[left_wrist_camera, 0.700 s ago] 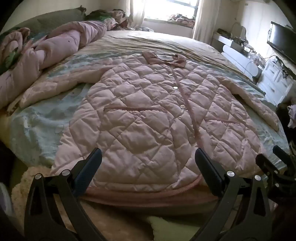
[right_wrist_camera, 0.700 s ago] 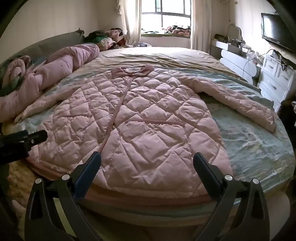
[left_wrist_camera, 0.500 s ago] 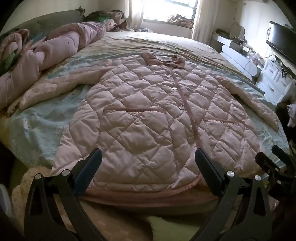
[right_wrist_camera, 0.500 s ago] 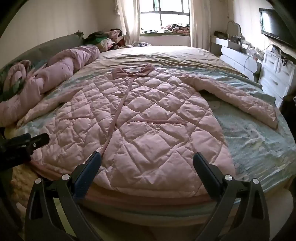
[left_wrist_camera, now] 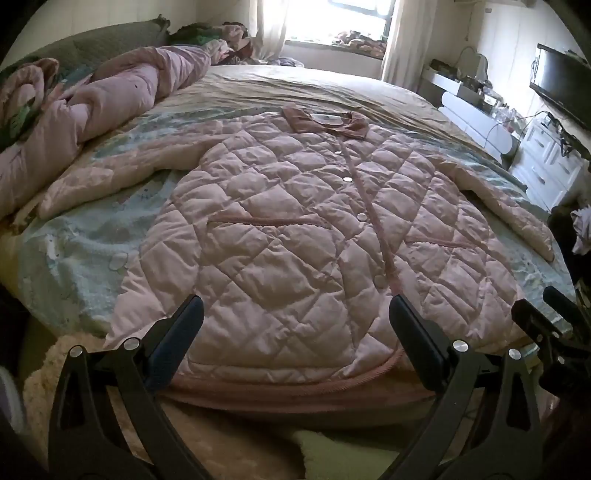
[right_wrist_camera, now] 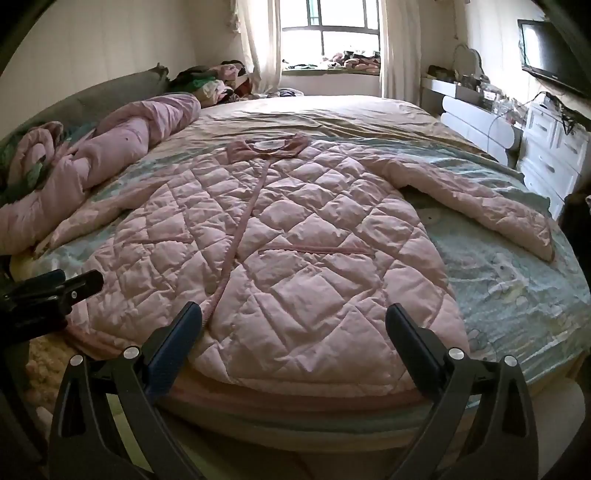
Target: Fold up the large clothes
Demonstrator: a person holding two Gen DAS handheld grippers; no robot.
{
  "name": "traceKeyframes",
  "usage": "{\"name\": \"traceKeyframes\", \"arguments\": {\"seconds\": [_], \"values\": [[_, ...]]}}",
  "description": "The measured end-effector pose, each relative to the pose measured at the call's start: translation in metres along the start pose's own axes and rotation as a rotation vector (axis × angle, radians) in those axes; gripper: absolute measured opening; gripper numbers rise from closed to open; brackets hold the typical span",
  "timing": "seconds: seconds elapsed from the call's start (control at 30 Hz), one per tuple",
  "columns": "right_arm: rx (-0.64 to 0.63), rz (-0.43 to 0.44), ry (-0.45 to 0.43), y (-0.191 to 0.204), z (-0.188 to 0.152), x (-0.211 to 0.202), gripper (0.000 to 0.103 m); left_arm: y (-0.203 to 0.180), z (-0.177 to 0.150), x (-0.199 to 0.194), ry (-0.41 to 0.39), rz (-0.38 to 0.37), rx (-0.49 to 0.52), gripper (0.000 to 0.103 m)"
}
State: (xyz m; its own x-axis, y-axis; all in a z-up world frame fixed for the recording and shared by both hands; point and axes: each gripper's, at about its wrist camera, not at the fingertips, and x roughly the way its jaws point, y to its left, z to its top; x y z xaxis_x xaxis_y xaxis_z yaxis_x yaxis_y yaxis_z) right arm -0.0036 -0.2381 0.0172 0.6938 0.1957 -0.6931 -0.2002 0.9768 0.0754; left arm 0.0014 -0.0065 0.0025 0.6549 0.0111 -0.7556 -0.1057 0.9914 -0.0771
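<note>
A large pink quilted coat lies spread flat, front up, on the bed, collar far from me and hem at the near edge; it also shows in the right wrist view. Its sleeves stretch out to the left and right. My left gripper is open and empty, just above the hem's left half. My right gripper is open and empty over the hem's right half. Each gripper shows at the edge of the other's view.
A rolled pink duvet lies along the bed's left side. The bed has a pale blue sheet. White drawers and a wall TV stand on the right. A window is at the back.
Both grippers have risen slightly and tilted, so the coat sits a little lower in view. Nothing was grasped; the coat has not moved.
</note>
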Motion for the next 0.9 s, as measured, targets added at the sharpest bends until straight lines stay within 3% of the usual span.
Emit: {"name": "traceKeyframes", "arguments": {"seconds": [0.9], "values": [[-0.005,0.008,-0.005,0.0045,0.0013,-0.0009,0.099,0.0025,-0.0003,-0.0006,-0.006,-0.005,-0.001,0.094]]}}
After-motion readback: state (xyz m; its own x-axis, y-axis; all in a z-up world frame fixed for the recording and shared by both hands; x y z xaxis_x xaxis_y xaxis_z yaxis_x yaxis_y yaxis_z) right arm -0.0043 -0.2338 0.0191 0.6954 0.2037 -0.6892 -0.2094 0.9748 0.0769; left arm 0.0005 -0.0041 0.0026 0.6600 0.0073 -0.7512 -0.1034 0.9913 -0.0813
